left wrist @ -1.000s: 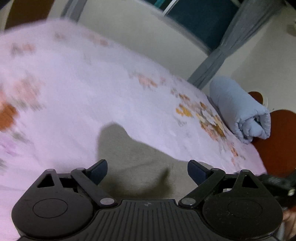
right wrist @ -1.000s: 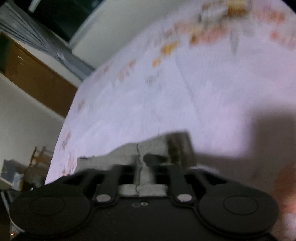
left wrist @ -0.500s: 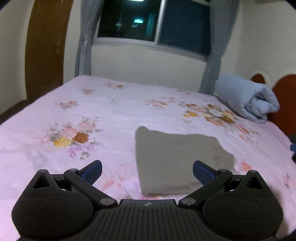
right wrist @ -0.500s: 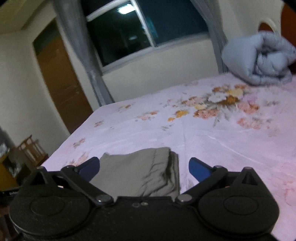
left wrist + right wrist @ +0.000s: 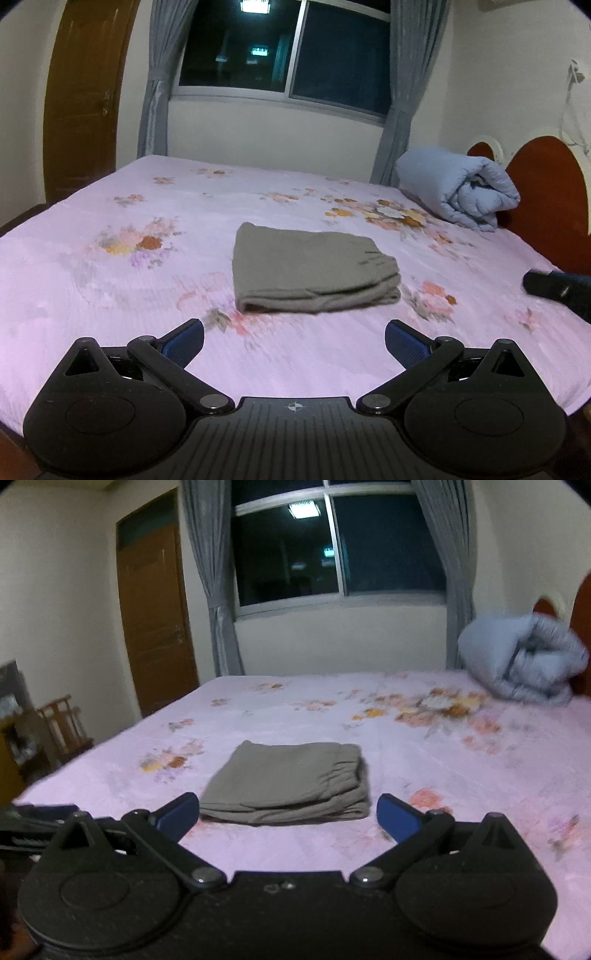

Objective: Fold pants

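While both grippers hang above the near edge of the bed, the grey pants (image 5: 314, 273) lie folded into a compact stack at the centre of the left wrist frame, flat on the pink floral bedsheet (image 5: 110, 288).

In that view, a brown door (image 5: 85, 99) fills the upper left, with a grey curtain (image 5: 157, 77) just right of it and a dark window (image 5: 284, 51) at upper centre. Along the bottom edge the left gripper (image 5: 294, 341) has its blue-padded fingers (image 5: 183, 345) spread wide apart with nothing between them, well short of the pants. A rolled blue quilt (image 5: 458, 188) sits at centre right against the red-brown headboard (image 5: 546, 184); a dark object juts in at the right edge, too cropped to identify.

In the right wrist view, a wooden rack (image 5: 61, 720) stands at centre left below the door (image 5: 155, 620). The pants (image 5: 288, 779) lie at centre frame, layered edges facing the camera, the gathered waistband on the stack's right side. The right gripper (image 5: 288, 816) is likewise spread wide and empty, its fingers (image 5: 397, 818) flanking the stack's near edge in the frame. The quilt (image 5: 524, 661) sits at upper right.
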The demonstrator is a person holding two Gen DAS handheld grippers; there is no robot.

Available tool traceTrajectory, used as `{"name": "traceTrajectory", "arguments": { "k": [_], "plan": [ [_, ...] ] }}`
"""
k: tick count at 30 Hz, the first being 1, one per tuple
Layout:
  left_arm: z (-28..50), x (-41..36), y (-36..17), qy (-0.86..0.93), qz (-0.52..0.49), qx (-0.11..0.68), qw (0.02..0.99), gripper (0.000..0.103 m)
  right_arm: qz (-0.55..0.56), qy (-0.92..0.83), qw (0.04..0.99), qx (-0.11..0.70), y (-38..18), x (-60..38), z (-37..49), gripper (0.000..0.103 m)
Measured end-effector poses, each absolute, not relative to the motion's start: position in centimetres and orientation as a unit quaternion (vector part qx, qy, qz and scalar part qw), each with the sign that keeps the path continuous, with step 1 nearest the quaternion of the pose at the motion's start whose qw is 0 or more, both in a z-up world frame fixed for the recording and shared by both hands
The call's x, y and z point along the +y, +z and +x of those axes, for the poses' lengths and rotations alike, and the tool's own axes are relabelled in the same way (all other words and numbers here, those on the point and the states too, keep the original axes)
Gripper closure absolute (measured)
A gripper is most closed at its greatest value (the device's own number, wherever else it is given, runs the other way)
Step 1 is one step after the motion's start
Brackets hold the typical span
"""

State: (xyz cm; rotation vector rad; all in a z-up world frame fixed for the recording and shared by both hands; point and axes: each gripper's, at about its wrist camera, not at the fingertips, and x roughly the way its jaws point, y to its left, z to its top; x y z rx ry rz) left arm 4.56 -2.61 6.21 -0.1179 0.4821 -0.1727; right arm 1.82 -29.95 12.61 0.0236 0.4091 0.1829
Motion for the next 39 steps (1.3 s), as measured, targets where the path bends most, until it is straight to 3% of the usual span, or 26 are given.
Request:
{"name": "traceTrajectory", "arguments": {
  "k": [7, 15, 20, 39],
  "plan": [
    [0.4, -5.0, 1.2, -0.079, 0.017, 0.24, 0.967, 0.0, -0.017, 0.078, 0.975, 0.206, 7.8, -30.3, -2.6, 0.005],
    [0.5, -3.0, 1.9, -0.074, -0.036, 0.211, 0.974, 0.0, -0.009, 0.054, 0.983, 0.178, 7.7, -30.7, -2.7, 0.005],
    [0.7, -3.3, 2.4, -0.074, -0.011, 0.183, 0.98, 0.0, -0.014, 0.061, 0.978, 0.2, 6.5, -30.4, -1.9, 0.005],
    [1.1, -3.2, 1.4, -0.072, -0.025, 0.195, 0.978, 0.0, 0.003, 0.059, 0.975, 0.214, 5.9, -30.9, -1.9, 0.005]
  ]
}}
